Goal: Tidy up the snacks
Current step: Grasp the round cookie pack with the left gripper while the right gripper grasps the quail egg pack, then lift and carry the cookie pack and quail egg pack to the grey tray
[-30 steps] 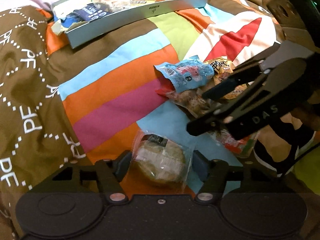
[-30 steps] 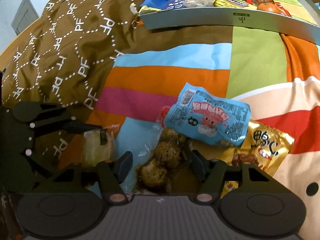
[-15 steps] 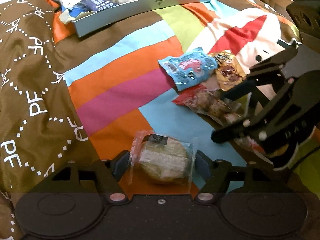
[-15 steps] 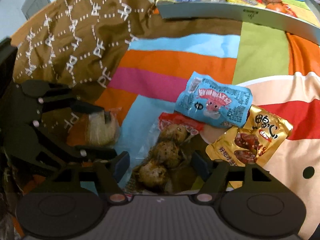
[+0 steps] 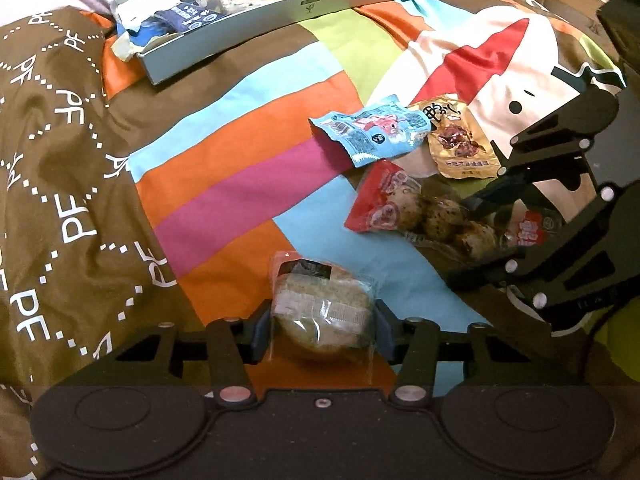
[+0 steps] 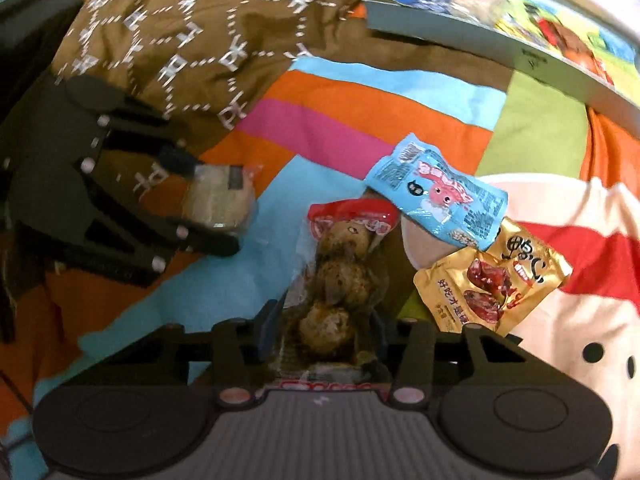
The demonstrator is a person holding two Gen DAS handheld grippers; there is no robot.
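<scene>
A clear-wrapped round cake (image 5: 324, 308) lies on the striped bedspread between the fingers of my left gripper (image 5: 324, 330). Its jaws are closing and the pads touch the wrapper on both sides. A red-topped clear pack of brown eggs (image 6: 336, 276) sits between the fingers of my right gripper (image 6: 324, 328); those jaws are closing too, with the pads against the pack. The right gripper (image 5: 464, 240) also shows in the left wrist view, around the egg pack (image 5: 420, 208). The right wrist view shows the left gripper (image 6: 210, 204) around the cake (image 6: 218, 196).
A blue snack packet (image 5: 376, 132) and a gold packet (image 5: 460, 144) lie beside the egg pack, the blue one (image 6: 440, 196) just past its red end. A shallow grey tray (image 5: 280, 12) with several snacks sits at the far side of the bed. Brown patterned cloth (image 5: 60, 160) is bunched on the left.
Both pairs of jaws have narrowed onto their packs. The right gripper rolled and shifted sideways, and the egg pack's red end now lies clear of the blue packet.
</scene>
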